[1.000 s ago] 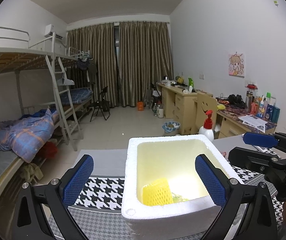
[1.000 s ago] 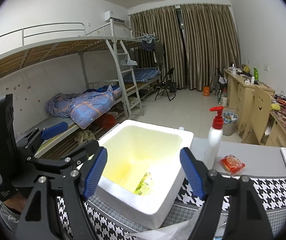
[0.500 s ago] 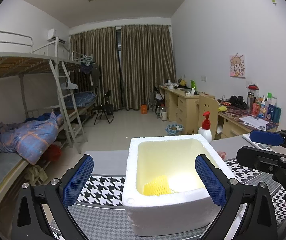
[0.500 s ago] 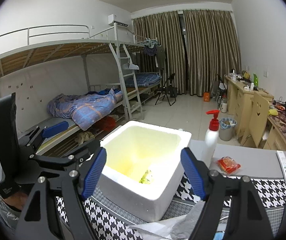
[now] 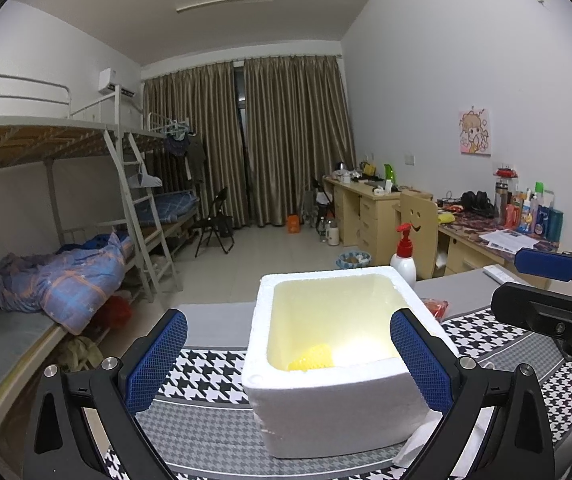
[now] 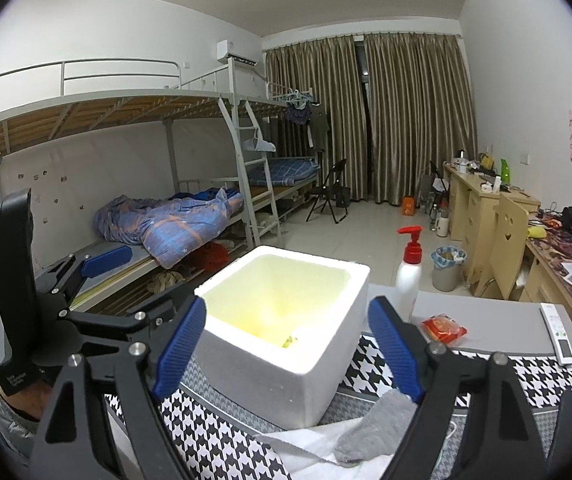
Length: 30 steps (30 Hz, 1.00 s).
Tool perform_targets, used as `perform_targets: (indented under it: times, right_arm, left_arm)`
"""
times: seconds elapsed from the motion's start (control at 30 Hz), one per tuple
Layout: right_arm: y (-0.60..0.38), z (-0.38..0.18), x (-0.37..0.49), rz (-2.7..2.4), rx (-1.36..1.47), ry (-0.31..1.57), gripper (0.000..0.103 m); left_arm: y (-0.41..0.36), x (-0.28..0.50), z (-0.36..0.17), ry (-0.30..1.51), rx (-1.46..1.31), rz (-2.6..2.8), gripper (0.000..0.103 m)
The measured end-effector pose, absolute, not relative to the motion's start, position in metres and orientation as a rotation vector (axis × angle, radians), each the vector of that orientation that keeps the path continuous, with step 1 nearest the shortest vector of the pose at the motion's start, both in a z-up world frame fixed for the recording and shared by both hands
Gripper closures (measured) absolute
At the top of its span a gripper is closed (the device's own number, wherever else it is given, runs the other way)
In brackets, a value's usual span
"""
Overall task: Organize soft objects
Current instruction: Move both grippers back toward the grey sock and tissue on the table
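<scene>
A white foam box [image 5: 338, 400] stands on the houndstooth-covered table, with a yellow foam net [image 5: 312, 358] lying at its bottom. My left gripper [image 5: 288, 340] is open and wide, its blue pads [image 5: 158, 360] short of the box and holding nothing. The right wrist view shows the same box [image 6: 270, 376] from its corner. My right gripper [image 6: 288, 312] is open, its jaws still opening, with nothing pressed between them. A grey sock [image 6: 382, 424] lies on white paper just below its right finger.
A white pump bottle with a red top [image 6: 410, 272] stands behind the box. A red snack packet [image 6: 444, 328] and a remote [image 6: 560, 336] lie at the right. A bunk bed with a blue quilt [image 6: 174, 224] is on the left and desks [image 5: 370, 208] on the right.
Both grippers have drawn back from the foam box, which now looks farther and smaller. The right jaws stand slightly wider. The grey sock has come into the right wrist view.
</scene>
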State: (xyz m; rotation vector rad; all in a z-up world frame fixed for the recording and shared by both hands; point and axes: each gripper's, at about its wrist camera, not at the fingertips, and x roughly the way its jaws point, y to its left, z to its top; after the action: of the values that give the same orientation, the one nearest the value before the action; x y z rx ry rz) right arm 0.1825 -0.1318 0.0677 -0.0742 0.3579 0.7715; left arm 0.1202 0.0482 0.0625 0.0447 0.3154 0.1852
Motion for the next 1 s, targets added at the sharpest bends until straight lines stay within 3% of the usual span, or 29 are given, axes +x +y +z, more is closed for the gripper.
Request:
perform_targets:
  times: [1.0]
  right_arm:
    - [-0.184, 0.054, 0.155, 0.687, -0.035, 0.330, 0.014]
  left_arm:
    - [0.009, 0.085, 0.051, 0.302, 0.021, 0.030, 0.001]
